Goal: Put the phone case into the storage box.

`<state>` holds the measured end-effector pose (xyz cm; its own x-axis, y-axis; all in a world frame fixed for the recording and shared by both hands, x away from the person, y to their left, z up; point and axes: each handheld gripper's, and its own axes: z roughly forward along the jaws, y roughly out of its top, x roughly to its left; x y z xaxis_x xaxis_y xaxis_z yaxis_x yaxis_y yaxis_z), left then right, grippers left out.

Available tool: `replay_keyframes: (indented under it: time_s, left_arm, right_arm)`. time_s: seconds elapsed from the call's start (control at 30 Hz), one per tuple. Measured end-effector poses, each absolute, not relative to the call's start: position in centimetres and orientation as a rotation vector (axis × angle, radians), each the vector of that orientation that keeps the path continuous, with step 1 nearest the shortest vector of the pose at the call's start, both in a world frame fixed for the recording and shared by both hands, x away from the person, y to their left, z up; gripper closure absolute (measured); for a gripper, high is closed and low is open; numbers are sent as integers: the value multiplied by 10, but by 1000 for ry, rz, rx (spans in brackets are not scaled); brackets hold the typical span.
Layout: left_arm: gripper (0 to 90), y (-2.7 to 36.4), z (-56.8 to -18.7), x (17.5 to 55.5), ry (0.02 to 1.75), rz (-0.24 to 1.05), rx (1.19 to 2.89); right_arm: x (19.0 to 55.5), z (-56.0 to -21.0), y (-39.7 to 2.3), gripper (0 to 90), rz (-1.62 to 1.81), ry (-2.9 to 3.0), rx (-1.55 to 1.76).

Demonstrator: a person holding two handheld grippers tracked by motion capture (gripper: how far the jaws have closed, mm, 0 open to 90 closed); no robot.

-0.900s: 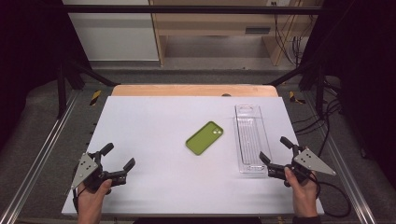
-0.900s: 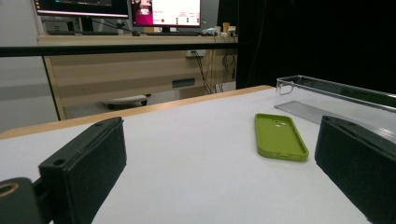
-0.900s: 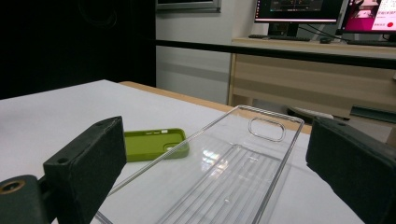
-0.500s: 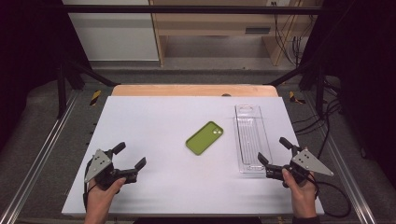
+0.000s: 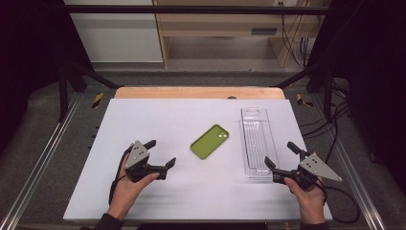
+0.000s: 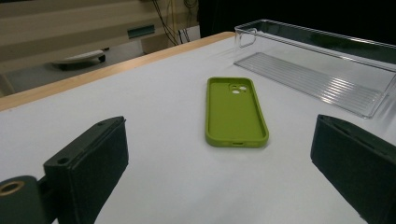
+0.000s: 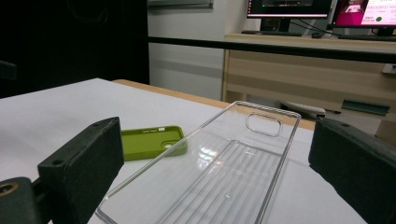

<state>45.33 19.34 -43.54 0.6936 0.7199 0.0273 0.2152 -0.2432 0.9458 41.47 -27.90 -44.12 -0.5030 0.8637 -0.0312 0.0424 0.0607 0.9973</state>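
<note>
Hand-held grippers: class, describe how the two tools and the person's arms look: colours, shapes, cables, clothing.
Each hand-held gripper is black, with two blocky, flat-faced jaws and a grey three-cornered plate with small dark holes on top. The left hand-held gripper and the right hand-held gripper each trail a black cable. Both wrists end in dark sleeves at the high view's bottom edge.

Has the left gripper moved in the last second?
Yes. In the high view the left gripper has slid right across the table, from near its left edge toward the green case, which lies where it was.
</note>
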Motion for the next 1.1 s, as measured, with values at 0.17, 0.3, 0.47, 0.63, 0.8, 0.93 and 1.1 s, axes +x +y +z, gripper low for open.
replay_keyframes:
  time_s: [0.17,0.3,0.47,0.63,0.8,0.93,1.1]
  left_arm:
    - [38,181,-435,461,743,559,1832]
    - [41,167,-435,469,743,547,1863]
    - [45,146,-435,478,726,535,1911]
    - [54,127,-437,487,719,526,1954]
    - [65,114,-437,493,705,522,1975]
    - [89,105,-438,500,719,524,1989]
    - [132,100,-442,508,753,526,2004]
  right_arm:
    - [415,-441,-279,32,1519,1654,917]
    - [414,-442,-277,28,1508,1665,905]
    - [414,-442,-277,28,1505,1667,910]
    - [414,-443,-277,27,1502,1667,909]
    - [414,-443,-277,27,1507,1667,913]
    - [414,-444,-277,27,1511,1665,916]
    - [414,-444,-277,28,1501,1677,909]
